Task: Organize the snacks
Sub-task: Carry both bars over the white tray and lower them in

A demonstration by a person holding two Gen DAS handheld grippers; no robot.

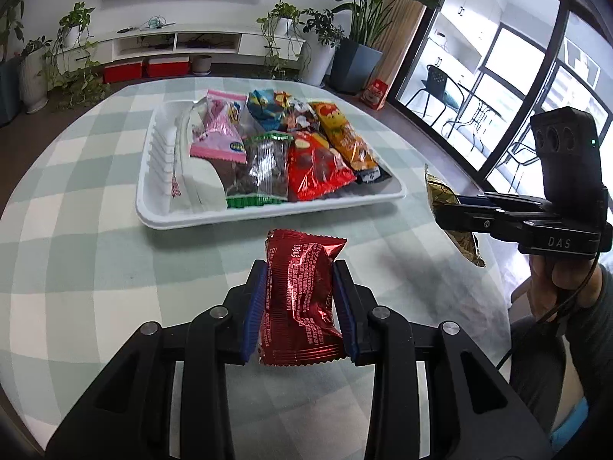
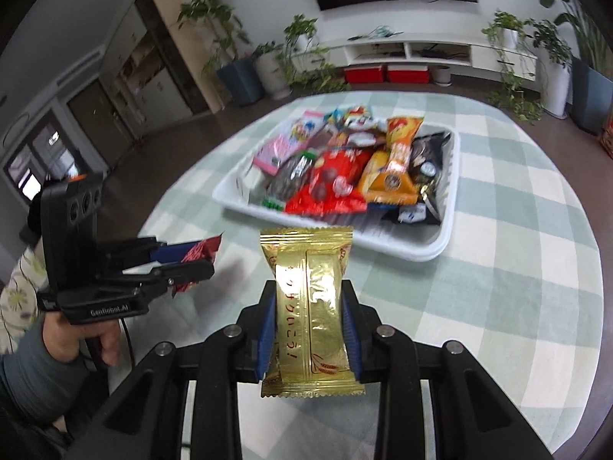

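Over the checked worktop [image 1: 95,253], left gripper [image 1: 300,299] clamped a red packet [image 1: 302,299]; right gripper [image 2: 308,326], marked "DAS", clamped a gold packet [image 2: 310,306].

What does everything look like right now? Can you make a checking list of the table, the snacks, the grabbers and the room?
Surface: round table, green-white checked cloth.
Job's things: white tray piled with snack packets; red packet and gold packet held above the cloth.
Clutter: nothing seen on the cloth besides the tray.
Grippers: left gripper jaws shut on red packet; right gripper jaws shut on gold packet.
Cables: black cable under the left handle.
Surroundings: potted plants, red boxes, glass doors.
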